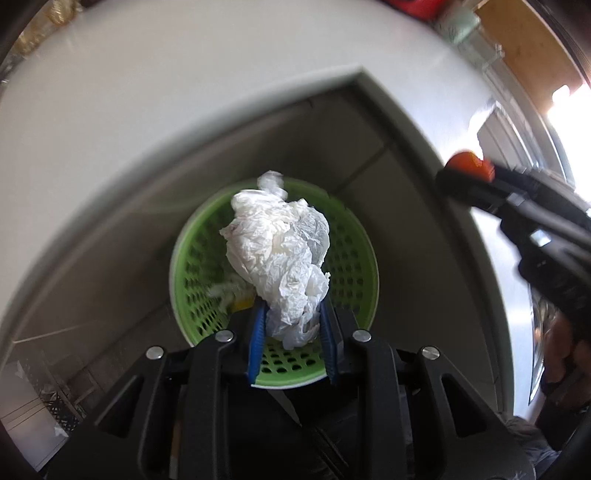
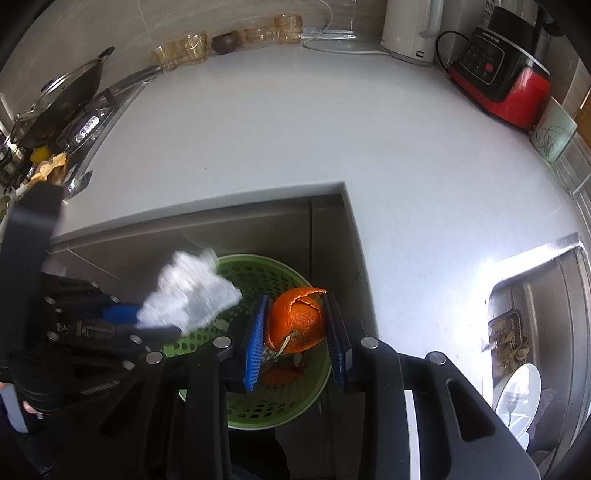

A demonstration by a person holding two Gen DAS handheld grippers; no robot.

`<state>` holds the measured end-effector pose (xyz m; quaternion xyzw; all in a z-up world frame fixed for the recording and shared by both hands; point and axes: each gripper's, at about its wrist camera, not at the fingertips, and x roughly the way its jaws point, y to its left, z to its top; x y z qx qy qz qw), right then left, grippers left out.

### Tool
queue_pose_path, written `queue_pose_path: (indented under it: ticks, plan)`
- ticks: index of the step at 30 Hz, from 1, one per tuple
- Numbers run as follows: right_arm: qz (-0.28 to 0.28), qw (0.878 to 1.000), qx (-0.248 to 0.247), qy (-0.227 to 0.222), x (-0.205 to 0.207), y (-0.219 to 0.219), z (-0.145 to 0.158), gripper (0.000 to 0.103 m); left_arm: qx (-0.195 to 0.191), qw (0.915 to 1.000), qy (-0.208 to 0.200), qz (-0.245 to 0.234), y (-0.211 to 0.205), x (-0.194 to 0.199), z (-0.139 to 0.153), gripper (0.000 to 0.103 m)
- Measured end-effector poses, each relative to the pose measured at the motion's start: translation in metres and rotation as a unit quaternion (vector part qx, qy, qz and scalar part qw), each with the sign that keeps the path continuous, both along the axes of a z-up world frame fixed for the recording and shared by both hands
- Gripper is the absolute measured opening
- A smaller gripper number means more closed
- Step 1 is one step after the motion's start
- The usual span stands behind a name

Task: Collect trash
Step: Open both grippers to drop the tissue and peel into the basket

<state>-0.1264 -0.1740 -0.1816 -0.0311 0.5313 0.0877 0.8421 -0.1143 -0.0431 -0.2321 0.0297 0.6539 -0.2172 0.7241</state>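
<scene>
A green perforated trash basket [image 1: 347,258] stands on the floor below the counter's corner; it also shows in the right wrist view [image 2: 258,273]. My left gripper [image 1: 293,314] is shut on a crumpled white paper towel [image 1: 280,251] and holds it over the basket; both show blurred in the right wrist view, the gripper [image 2: 147,321] and the towel [image 2: 192,295]. My right gripper [image 2: 297,317] is shut on an orange peel [image 2: 297,319] above the basket. In the left wrist view the right gripper [image 1: 469,170] is at the right with the peel [image 1: 471,164]. Peel scraps [image 2: 280,374] lie inside the basket.
A white countertop [image 2: 295,129] wraps around the basket's corner. On it stand a red and black appliance [image 2: 506,81], a white kettle [image 2: 410,29], several glasses [image 2: 184,51] and a stove with a lidded pan [image 2: 62,99]. A sink with dishes [image 2: 517,350] is at the right.
</scene>
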Motion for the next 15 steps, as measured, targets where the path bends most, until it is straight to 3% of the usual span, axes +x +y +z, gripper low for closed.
queue_pose_path:
  ticks: [3, 5, 15]
  plan:
    - [-0.001, 1.000, 0.008, 0.002, -0.003, -0.003, -0.001, 0.031, 0.021, 0.9997, 0.012, -0.008, -0.008, -0.006, -0.013, 0.041]
    - [-0.002, 1.000, 0.012, 0.004, -0.005, -0.006, -0.003, 0.031, 0.031, 0.9995, 0.010, -0.007, -0.010, -0.009, -0.015, 0.057]
    - [0.012, 1.000, 0.020, 0.018, -0.002, 0.003, -0.011, 0.032, 0.054, 0.9960, -0.060, 0.038, 0.011, -0.003, 0.023, 0.081]
